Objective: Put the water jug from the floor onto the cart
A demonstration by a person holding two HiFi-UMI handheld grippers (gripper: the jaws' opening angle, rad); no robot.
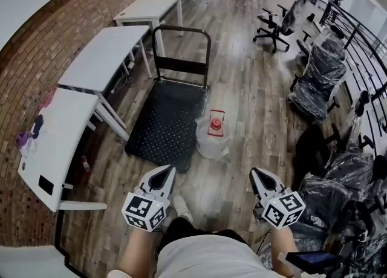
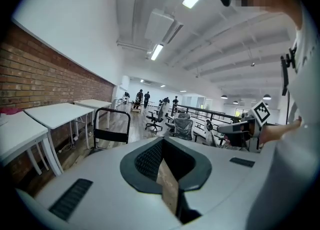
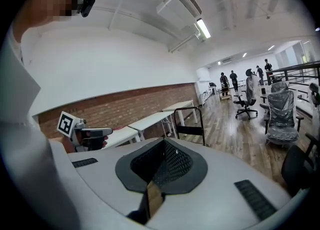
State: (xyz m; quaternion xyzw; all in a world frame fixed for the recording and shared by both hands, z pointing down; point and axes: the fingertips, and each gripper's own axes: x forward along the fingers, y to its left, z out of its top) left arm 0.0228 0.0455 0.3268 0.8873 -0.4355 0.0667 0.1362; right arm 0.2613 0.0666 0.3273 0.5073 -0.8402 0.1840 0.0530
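Head view: water jug (image 1: 213,136) upright on the floor, just beside the right edge of the cart (image 1: 163,119). Left gripper (image 1: 162,177) closed, empty; jug at its 1 o'clock. Right gripper (image 1: 261,179) closed, empty; jug at its 11 o'clock, apart from both. Judged step: approach. Open both jaws early and tip down towards the red cap handle.

Left gripper view: jaws together, nothing between. Cart handle (image 2: 111,123) at 10 o'clock; jug not seen.

Right gripper view: jaws together, empty. Handle at 1 o'clock; jug not seen.
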